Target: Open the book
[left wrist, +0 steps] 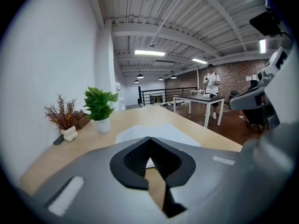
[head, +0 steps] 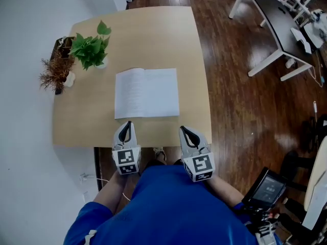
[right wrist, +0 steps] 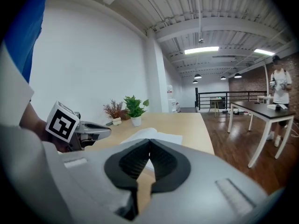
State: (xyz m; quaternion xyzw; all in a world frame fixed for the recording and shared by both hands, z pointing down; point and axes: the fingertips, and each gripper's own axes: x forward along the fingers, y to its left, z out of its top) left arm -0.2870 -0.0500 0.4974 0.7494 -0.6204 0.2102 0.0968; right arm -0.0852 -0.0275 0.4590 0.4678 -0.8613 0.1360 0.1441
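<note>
Book lies open flat on table, pages up; task looks complete. Left gripper and right gripper sit at the near edge, jaws pressed together, empty.

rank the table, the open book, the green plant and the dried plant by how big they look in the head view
1. table
2. open book
3. green plant
4. dried plant, only a little smaller than the green plant; those two are close.
</note>
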